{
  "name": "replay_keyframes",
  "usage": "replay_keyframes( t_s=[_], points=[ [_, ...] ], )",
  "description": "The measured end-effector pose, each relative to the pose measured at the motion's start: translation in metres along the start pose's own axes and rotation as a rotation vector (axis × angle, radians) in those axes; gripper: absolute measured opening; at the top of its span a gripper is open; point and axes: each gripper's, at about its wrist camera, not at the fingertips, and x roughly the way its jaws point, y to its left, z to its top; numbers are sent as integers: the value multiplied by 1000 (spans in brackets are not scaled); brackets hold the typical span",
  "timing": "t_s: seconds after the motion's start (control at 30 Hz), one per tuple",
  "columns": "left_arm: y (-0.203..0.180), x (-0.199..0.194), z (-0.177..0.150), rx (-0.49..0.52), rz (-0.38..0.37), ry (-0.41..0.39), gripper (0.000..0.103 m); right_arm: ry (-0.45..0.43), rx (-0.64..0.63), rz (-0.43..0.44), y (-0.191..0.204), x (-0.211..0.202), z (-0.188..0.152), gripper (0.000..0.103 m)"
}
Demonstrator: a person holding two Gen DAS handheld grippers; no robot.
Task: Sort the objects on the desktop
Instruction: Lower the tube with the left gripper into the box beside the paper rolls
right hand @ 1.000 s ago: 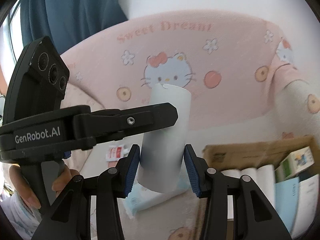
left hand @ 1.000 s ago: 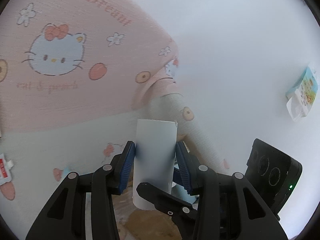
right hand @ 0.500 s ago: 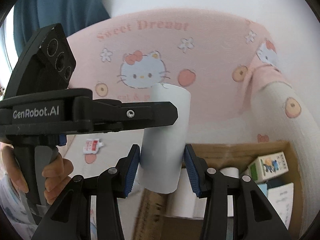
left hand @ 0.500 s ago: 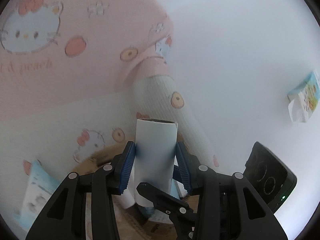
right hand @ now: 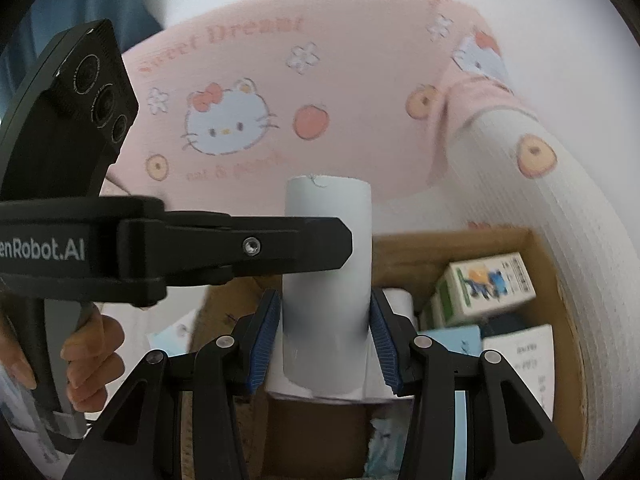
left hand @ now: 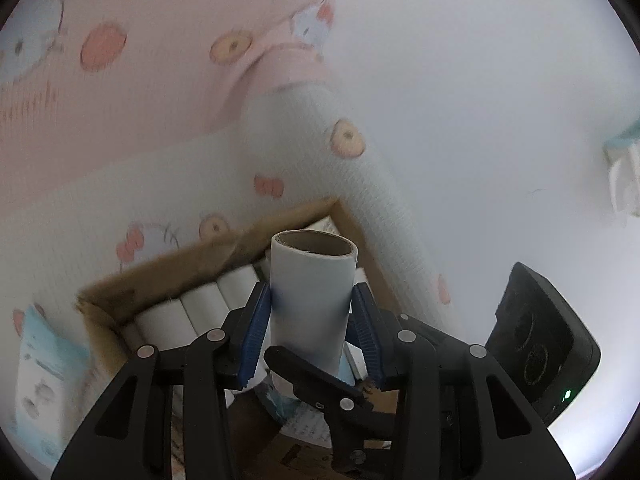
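A white paper roll [left hand: 312,300] with a brown cardboard core stands upright between the blue pads of my left gripper [left hand: 312,332], which is shut on it. My right gripper [right hand: 325,332] is shut on the same roll [right hand: 326,280] from another side. The left gripper's finger [right hand: 240,248] crosses the right wrist view in front of the roll. Both hold the roll above an open cardboard box [left hand: 168,268], which also shows in the right wrist view [right hand: 456,244]. Several white rolls [left hand: 200,304] lie inside it.
The box also holds a small green and white carton [right hand: 484,288] and light blue packets [right hand: 452,340]. A light blue tissue pack [left hand: 44,376] lies left of the box. A pink Hello Kitty blanket [right hand: 280,112] covers the surface behind. A white wall [left hand: 480,100] rises at the right.
Both grippers have moved with the roll toward and over the cardboard box, which now fills more of both views. The grip on the roll is unchanged.
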Motion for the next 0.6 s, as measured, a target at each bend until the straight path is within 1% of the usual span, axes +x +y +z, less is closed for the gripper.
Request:
replay_keyframes(
  t_s=[0.13,0.33,0.43,0.6],
  points=[
    [14,18,-8,-89,9,50,46,55,-6,-19,-7,15,-12,41],
    [23,39,-9,-123,58,101,46,137,31,-4,-18,37,-21,41],
    [28,45,-7,-151,70,121,46,169,52,5,-23,45,-23,41],
    [32,52,-3,-168,85,135,44,192,39,-24,-23,48,-24,41]
  ],
)
